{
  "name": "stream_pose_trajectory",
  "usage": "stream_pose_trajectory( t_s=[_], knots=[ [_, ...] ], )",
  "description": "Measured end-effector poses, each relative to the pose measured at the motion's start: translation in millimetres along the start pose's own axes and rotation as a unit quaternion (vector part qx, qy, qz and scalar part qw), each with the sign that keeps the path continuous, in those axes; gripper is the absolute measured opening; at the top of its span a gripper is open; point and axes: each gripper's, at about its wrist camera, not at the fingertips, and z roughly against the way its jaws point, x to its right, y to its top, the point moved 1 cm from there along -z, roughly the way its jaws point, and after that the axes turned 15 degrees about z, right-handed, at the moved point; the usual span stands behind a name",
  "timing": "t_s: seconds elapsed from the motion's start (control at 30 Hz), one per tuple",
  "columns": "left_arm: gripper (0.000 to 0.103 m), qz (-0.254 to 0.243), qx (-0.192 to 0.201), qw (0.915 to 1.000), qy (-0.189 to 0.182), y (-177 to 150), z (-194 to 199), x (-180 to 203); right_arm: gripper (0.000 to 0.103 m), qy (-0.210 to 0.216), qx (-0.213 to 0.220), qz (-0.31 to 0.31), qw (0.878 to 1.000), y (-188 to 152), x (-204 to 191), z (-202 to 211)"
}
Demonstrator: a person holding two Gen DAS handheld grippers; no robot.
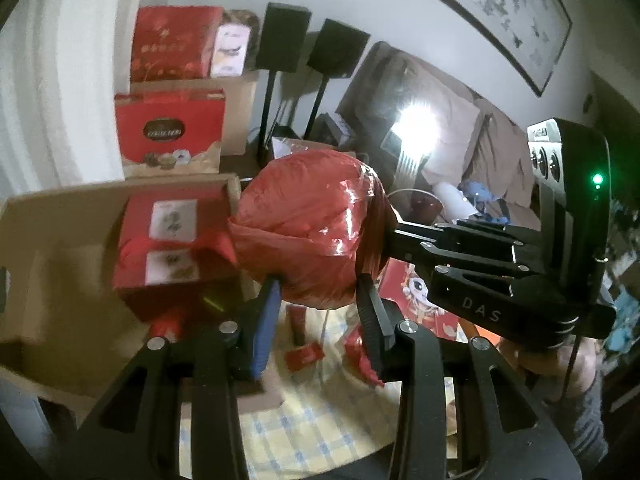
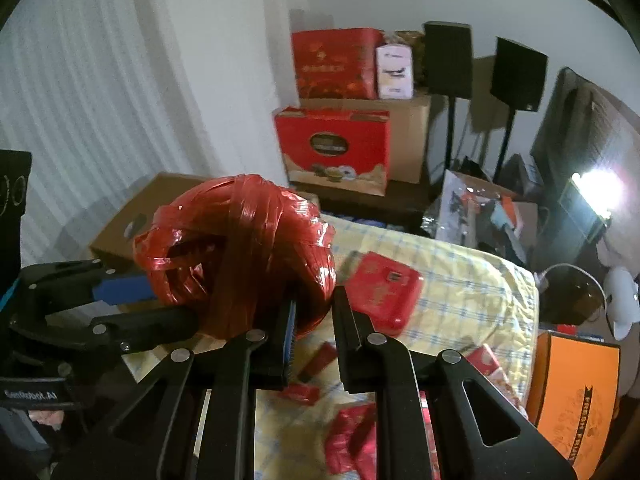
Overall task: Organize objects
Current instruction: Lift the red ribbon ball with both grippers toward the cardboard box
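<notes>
Both tools, left (image 1: 320,296) and right (image 2: 314,320), pinch the red twine ball (image 1: 308,232) beside a cardboard box (image 1: 60,248) holding red packages (image 1: 168,248)

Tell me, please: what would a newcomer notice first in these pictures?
First, the big ball of red plastic string, held in the air between the left gripper and the right gripper. Behind it an open cardboard box holds red packages, and red gift boxes are stacked at the wall.
</notes>
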Motion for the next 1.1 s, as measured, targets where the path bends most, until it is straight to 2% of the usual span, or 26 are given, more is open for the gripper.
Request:
stream_pose_trajectory(
  t_s=[0.53,1.1],
  knots=[
    [0.035,0.031,-0.011,0.9994,0.008,-18.5,38.9,-53.3,0.016,0.053,-0.026,0.023,0.998,10.1,-54.7,-21.4],
    [0.034,0.063,-0.033,0.9974,0.006,-32.6,43.7,-83.8,0.017,0.064,-0.058,0.027,0.996,2.1,-83.4,-38.6]
  ],
)
